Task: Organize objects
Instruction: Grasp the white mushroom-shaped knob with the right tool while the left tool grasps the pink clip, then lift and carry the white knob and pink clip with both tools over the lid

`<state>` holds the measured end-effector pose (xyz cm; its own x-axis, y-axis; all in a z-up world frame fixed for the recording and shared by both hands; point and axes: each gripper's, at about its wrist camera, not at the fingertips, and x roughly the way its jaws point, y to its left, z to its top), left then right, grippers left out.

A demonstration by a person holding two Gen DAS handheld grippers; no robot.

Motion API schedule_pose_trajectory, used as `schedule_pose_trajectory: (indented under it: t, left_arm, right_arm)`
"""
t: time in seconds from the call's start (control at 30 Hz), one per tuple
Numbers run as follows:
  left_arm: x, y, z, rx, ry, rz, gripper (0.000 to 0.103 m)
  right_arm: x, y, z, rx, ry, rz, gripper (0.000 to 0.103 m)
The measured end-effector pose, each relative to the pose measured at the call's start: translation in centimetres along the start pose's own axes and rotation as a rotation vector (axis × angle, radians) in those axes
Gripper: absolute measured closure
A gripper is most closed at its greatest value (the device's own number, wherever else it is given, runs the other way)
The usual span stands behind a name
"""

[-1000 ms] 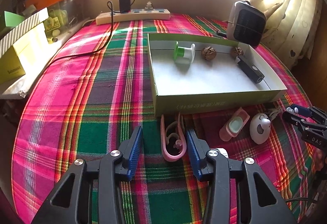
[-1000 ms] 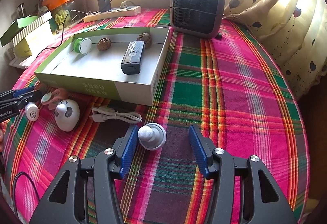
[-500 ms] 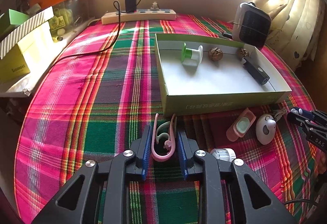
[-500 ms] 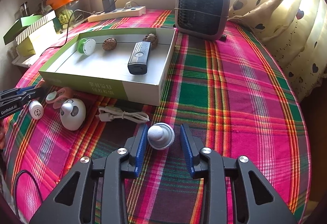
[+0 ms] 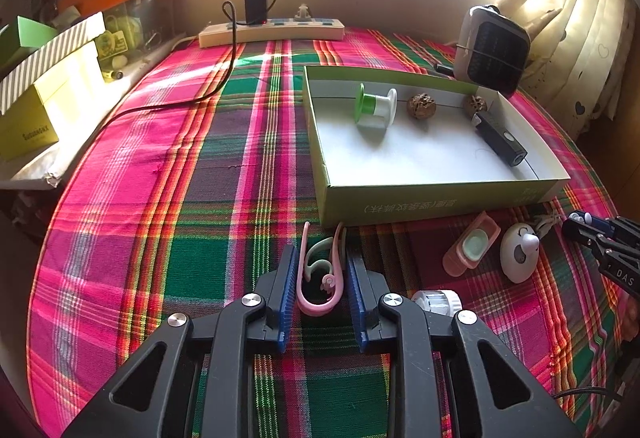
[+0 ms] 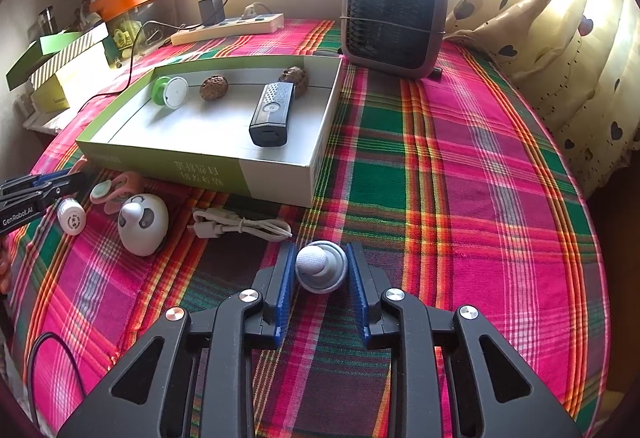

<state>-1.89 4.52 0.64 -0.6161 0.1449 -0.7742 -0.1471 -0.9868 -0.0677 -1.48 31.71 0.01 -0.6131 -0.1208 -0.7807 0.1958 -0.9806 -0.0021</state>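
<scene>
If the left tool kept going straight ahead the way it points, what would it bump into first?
Probably the near green wall of the open box, just beyond the pink hook that the left tool is squeezing; depth is hard to judge.

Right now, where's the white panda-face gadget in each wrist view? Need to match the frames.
Left wrist: panda-face gadget lower right, on the cloth in front of the green box's near wall.
Right wrist: lower left, left of the white cable.
Shared landmark: the black remote inside the box.
</scene>
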Motion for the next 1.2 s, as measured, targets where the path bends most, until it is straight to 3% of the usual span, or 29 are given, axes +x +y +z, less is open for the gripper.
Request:
schedule_pose_trajectory:
  t: [1.2]
  left_arm:
    - [-3.3,-0.6,3.7,-0.007,-0.092,-0.027,0.082]
  right_arm:
    - [-2.1,2.3,4.1,0.002,-0.099,0.058,0.076]
